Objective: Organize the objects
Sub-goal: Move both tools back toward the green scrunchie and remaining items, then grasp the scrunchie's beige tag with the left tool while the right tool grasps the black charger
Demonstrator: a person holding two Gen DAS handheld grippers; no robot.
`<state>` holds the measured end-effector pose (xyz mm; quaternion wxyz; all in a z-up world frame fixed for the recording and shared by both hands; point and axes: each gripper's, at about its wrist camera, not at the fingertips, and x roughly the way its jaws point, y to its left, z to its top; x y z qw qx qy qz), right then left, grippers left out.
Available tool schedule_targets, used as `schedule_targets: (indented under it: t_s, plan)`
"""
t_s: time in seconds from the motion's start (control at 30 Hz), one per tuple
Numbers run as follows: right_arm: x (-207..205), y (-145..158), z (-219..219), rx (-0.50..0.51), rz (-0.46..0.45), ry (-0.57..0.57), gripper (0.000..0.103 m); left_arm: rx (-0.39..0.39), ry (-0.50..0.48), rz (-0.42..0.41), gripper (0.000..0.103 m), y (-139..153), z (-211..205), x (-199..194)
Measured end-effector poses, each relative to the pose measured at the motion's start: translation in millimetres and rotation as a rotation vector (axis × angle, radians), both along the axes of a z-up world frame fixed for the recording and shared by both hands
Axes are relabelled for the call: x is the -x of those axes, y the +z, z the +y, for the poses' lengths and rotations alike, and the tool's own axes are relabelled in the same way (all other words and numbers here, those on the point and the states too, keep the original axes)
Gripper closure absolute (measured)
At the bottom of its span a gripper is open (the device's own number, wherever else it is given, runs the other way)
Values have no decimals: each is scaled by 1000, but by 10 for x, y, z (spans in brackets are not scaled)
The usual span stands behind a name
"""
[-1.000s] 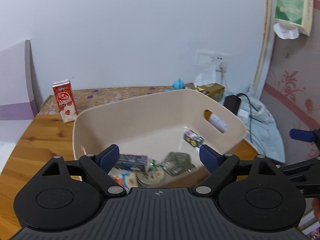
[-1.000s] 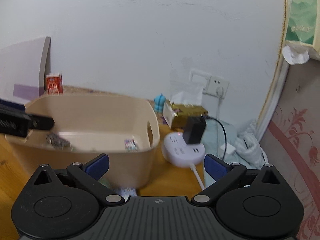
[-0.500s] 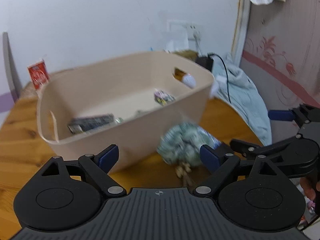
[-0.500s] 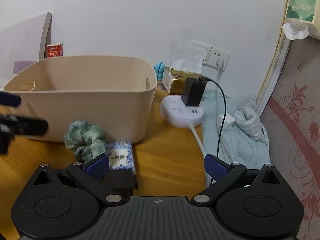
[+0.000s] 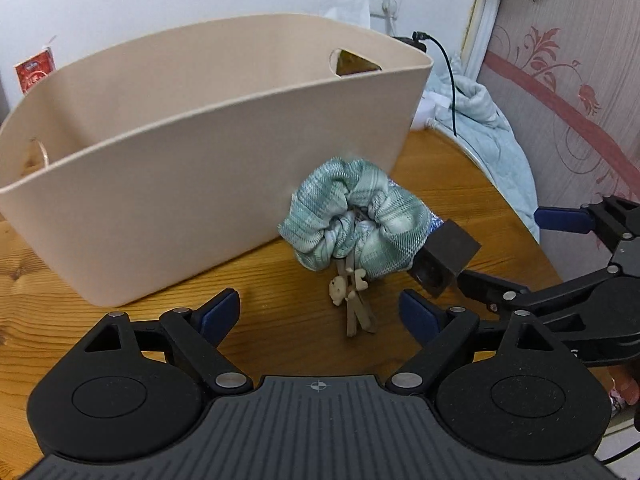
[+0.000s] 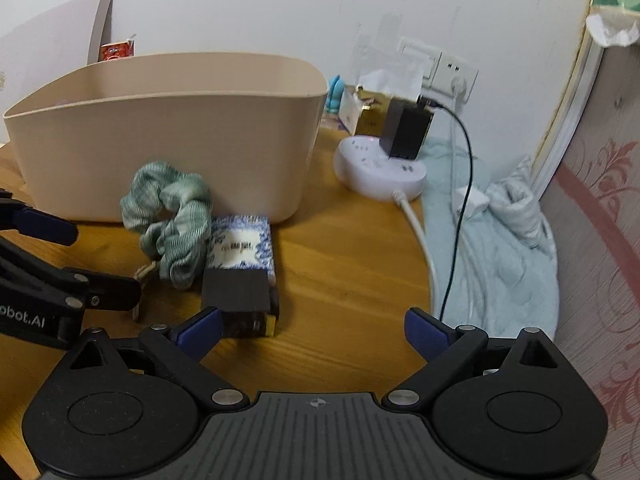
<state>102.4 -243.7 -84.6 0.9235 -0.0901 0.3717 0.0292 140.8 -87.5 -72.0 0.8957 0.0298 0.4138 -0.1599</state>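
Two grippers, both jaws wide, nothing held. "obot.AI" printed on left gripper (image 6: 60, 264). Crumpled green plaid fabric scrunchie (image 5: 352, 220) lies just ahead of its fingertips, against smooth beige plastic bin (image 5: 200, 152). Blue-white patterned box (image 6: 242, 244) sits ahead-left of right gripper (image 6: 312, 330), label unreadable.

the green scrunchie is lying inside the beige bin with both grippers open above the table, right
Not quite. The green scrunchie is not inside the beige bin; it lies outside on the wooden table, against the bin's front wall, beside the blue and white box. The left wrist view shows it plainly. The left gripper and right gripper are indeed open.
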Motion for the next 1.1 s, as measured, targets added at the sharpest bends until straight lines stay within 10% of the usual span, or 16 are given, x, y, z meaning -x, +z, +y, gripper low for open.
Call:
schedule_targets:
  t_s: [0.2, 0.53, 0.87, 1.1]
  plan:
    - [-22, -101, -4, -5, 15, 21, 6, 3, -54, 24, 30, -65, -38, -34]
    - [-54, -97, 45, -75, -1, 83, 6, -36, -115, -12, 83, -85, -91, -45]
    - [-100, -119, 96, -139, 31, 93, 60, -38, -121, 11, 85, -53, 31, 56]
    - [-41, -108, 151, -121, 33, 94, 62, -36, -109, 11, 85, -28, 147, 131]
